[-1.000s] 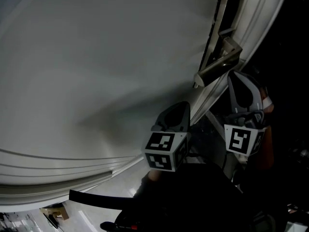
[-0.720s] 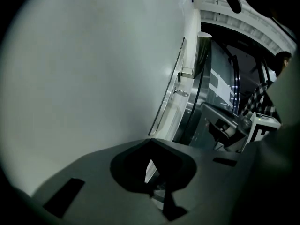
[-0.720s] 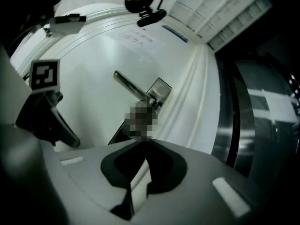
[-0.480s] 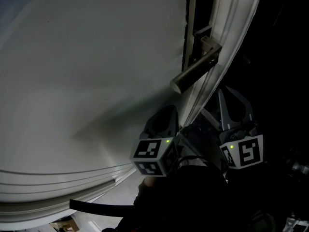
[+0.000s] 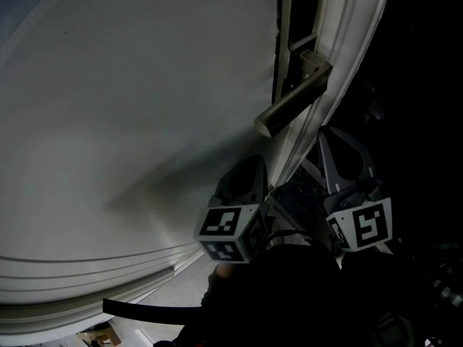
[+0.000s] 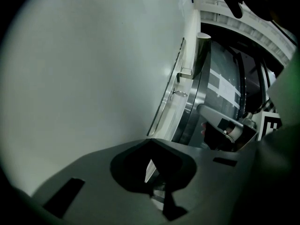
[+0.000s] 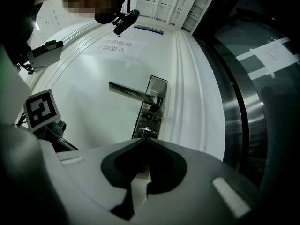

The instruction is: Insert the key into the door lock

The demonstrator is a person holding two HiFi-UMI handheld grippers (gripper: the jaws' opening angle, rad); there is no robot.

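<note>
Both claws are pressed together, with nothing held between their tips. The right claw [image 7: 148, 139] points straight at the door [image 7: 93, 74]. Its closed tips sit just short of a small shiny metal stub [image 7: 147, 131] low on the lock plate [image 7: 151, 108], under the handle [image 7: 131, 93]. I cannot tell whether that stub is the key or only the barrel of the lock.

From the side, in the left gripper view, the stub stands out square from the door face, its long axis running into the door. The right claw is near it there but apart from it. The left claw [image 6: 151, 143] lies close alongside the door, aimed along its face toward the edge of the plate, to the left of the right one.

The handle's long axis runs across the door, and its free end points away from the frame [image 7: 187, 78]. The plate stands upright near the door's edge, just beside that white ribbed frame. Past the frame are a curved metal rail [image 7: 233, 111] and dark glass [image 7: 267, 69].

In the head view, the two marker cubes [image 5: 230, 231] show below the handle, near each other.
</note>
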